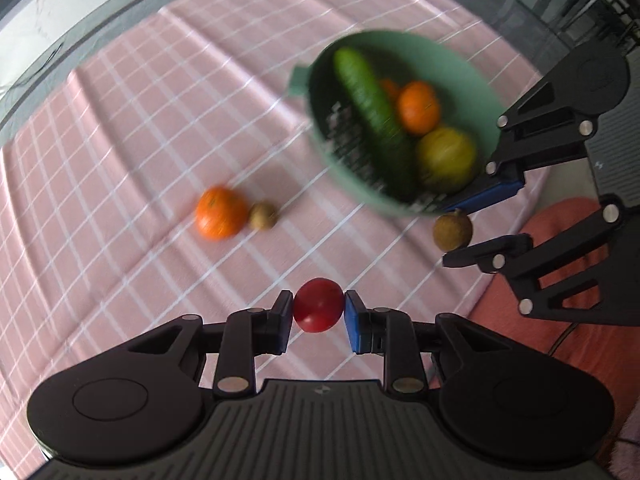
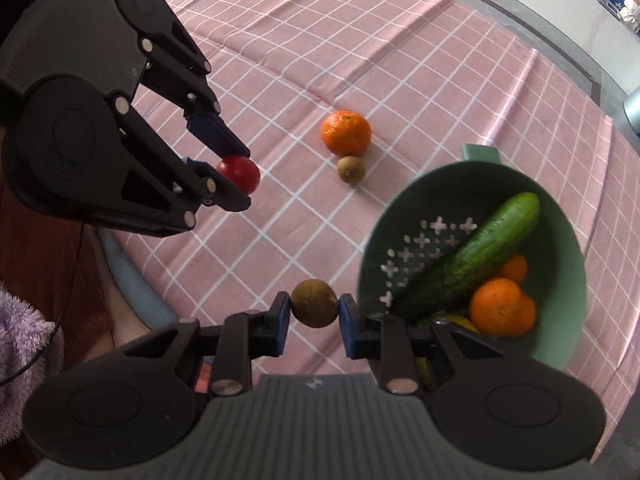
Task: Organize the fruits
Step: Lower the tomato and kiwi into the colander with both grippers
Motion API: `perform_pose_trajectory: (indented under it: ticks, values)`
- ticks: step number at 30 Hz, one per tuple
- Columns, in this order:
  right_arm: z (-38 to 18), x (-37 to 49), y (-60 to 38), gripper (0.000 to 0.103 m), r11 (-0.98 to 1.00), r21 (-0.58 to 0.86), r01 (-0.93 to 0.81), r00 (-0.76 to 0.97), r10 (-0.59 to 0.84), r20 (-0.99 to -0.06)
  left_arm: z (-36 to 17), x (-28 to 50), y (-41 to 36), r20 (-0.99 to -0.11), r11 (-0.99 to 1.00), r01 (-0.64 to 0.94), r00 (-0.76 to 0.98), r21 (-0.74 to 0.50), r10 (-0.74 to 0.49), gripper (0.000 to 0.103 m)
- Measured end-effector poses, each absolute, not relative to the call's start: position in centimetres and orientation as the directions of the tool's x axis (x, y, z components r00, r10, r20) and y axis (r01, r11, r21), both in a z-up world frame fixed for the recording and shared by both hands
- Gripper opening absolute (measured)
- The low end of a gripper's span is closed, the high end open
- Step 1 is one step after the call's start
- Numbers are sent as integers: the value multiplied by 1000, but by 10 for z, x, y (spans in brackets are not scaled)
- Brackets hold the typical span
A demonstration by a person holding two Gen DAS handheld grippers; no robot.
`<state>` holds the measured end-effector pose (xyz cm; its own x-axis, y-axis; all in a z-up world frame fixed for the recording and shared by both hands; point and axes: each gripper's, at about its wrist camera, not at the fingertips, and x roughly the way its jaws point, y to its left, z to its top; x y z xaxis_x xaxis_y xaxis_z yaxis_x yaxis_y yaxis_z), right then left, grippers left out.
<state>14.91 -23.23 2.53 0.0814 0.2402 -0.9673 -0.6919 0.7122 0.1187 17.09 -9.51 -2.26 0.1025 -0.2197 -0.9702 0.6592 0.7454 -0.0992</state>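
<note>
Left gripper [image 1: 319, 305]: blue pads pinch a small red tomato [image 1: 319, 305] from both sides, low centre of the left wrist frame, held clear above the pink checked cloth [image 1: 120, 128]. Same grip confirmed in the right wrist view, tomato at left centre.

Right gripper [image 2: 314, 309]: pads pressed onto a small brown round fruit [image 2: 314, 309], bottom centre of its own frame, just left of the green colander [image 2: 568, 300]. Fruit type uncertain (kiwi-like skin). Also visible at right centre of the left view, between the other gripper's fingers.

Colander contents, lower right of the right view: one cucumber [image 2: 476, 256] lying diagonally, a large orange [image 2: 502, 307], a second orange partly hidden behind the cucumber, and a yellow-green fruit [image 1: 446, 156] seen best in the left view. Left view is motion-blurred, so no finer detail.

Still loose on the cloth, upper centre of the right view: one orange [image 2: 346, 133] with a small brown fruit [image 2: 351, 168] touching its lower edge.

Progress estimate: past halfway. Four items in the colander, two in hand and not yet deposited, two untouched on the cloth. Remaining, by judgement: drop both held pieces in, then collect the last pair.
</note>
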Motion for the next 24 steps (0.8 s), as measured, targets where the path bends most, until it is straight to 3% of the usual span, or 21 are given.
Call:
perform_pose_trajectory:
  ticks: [11, 24]
  values:
    - [19, 164, -318, 22, 815, 49, -578, 125, 148, -981, -18, 186, -172, -955, 684, 719, 102, -123, -279, 30]
    - [-18, 197, -336, 22, 787, 5, -617, 98, 83, -992, -71, 214, -199, -987, 696, 713, 44, -78, -156, 31]
